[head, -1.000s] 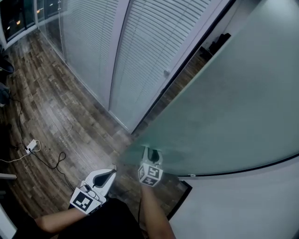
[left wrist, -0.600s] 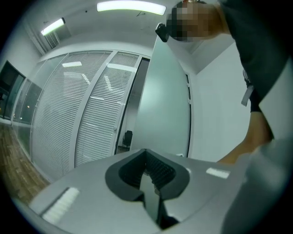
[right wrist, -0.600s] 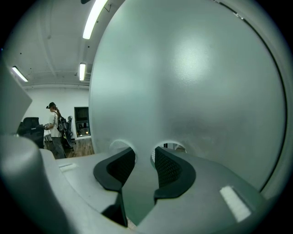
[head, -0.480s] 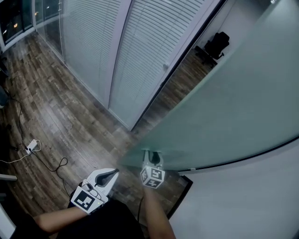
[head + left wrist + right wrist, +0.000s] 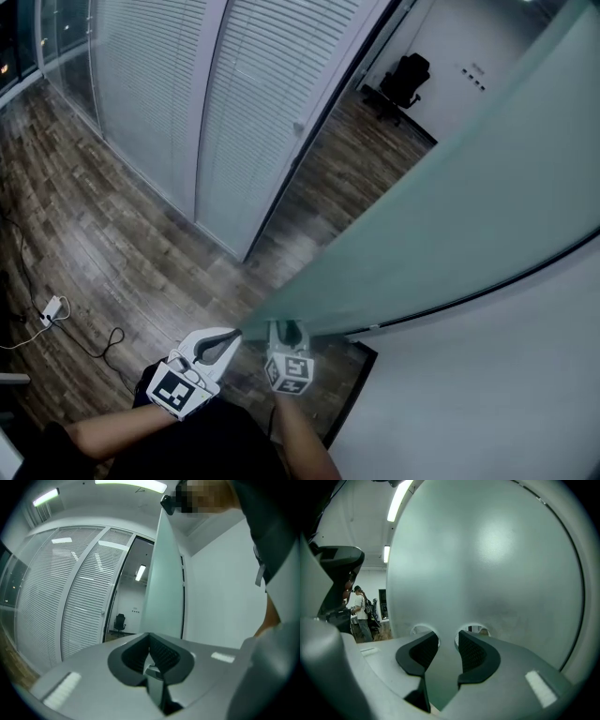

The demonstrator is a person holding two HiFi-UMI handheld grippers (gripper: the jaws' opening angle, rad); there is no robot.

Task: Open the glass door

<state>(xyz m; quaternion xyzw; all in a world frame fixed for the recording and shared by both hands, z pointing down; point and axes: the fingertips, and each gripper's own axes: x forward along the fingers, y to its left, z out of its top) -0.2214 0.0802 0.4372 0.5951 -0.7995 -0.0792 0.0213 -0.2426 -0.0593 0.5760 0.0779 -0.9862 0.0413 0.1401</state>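
The frosted glass door stands part-way swung, its free edge low in the head view. My right gripper straddles that edge, one jaw on each face of the pane, shut on it. In the right gripper view the glass door fills the picture and runs between the pads of my right gripper. Just left of the door's edge, my left gripper is shut and holds nothing. The left gripper view shows my left gripper with jaws together, and the glass door edge-on ahead.
Glass walls with white blinds run along the left. The opening shows a room with a black office chair. A white wall lies right of the door. A power strip with cable lies on the wood floor. A person stands far off.
The door has swung further, and more of the room with the chair shows past it. Both grippers have moved along with the door's edge; the right one keeps its hold.
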